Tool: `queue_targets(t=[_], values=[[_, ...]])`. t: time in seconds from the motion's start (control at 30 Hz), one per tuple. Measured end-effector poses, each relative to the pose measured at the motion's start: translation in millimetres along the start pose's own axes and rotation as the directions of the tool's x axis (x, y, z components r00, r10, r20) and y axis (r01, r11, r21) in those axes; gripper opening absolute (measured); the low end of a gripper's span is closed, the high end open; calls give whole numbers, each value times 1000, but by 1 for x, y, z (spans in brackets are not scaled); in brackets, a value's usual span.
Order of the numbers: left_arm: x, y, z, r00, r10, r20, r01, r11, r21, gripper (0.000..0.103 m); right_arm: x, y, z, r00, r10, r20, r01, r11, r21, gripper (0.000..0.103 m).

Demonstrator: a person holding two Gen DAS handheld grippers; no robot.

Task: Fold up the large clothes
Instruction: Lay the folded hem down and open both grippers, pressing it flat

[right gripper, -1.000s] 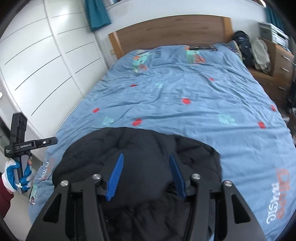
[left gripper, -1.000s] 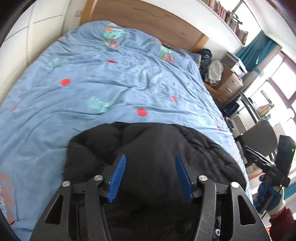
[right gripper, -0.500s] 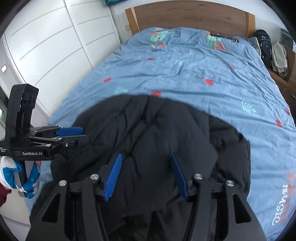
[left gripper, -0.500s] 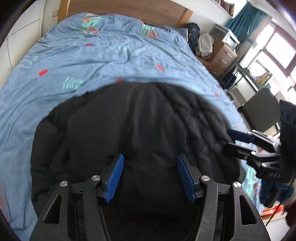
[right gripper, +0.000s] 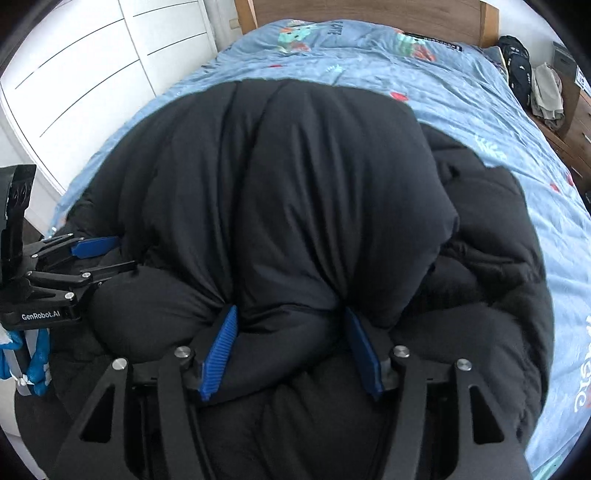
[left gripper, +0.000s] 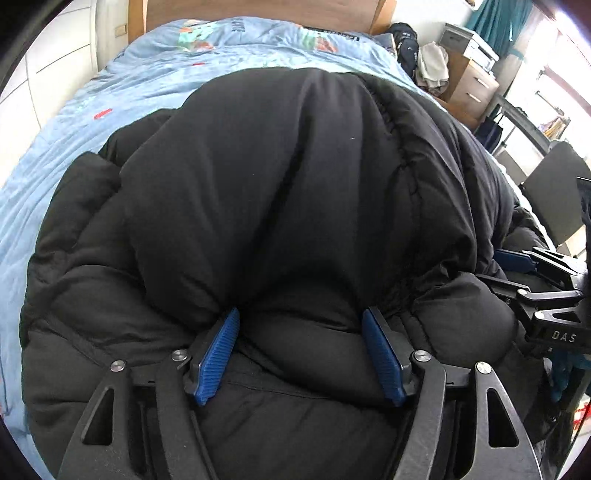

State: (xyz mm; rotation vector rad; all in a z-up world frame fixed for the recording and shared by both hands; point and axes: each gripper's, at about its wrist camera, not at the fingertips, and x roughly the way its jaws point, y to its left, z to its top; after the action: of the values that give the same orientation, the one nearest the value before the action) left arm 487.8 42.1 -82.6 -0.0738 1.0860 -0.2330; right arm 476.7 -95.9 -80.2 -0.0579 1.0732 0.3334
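Black puffer jacket (left gripper: 280,192) bunched on blue patterned bedsheet (left gripper: 74,122). Left gripper (left gripper: 301,350) and right gripper (right gripper: 291,345) — fingers spread, each straddling a padded roll of fabric — neither visibly clamped.

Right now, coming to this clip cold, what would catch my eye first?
A bulky black puffer jacket fills nearly the whole frame in both wrist views, heaped on a blue patterned bedspread. The left gripper and right gripper each press into the near edge of the jacket, blue pads spread wide with padding bulging between them. Behind, a wooden headboard closes the far end of the bed.
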Motion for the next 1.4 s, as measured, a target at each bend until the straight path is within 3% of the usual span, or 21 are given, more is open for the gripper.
queue_targets(t=[0.23,0.47,0.63,0.83,1.1,1.4], values=[[-35,4,11,999,-27,-25,27,1000,-11,72,-23,-3,8,999,-6,-35,7,999,31,59],[-73,6,49,996,-34,79,32,999,23,72,-76,-1,39,998,-7,64,8,1000,-26,59],[-51,7,89,994,3,112,-5,1000,18,73,-69,-3,83,992,-25,123,26,1000,-11,60],[-13,16,105,995,57,84,-59,998,15,74,-25,6,117,994,-31,106,31,1000,5,60],[21,23,82,998,54,39,-54,998,10,78,35,-4,94,998,-59,29,59,998,-1,63],[-10,13,58,997,51,52,-53,998,21,79,8,9,71,999,-42,24,43,998,-34,65]])
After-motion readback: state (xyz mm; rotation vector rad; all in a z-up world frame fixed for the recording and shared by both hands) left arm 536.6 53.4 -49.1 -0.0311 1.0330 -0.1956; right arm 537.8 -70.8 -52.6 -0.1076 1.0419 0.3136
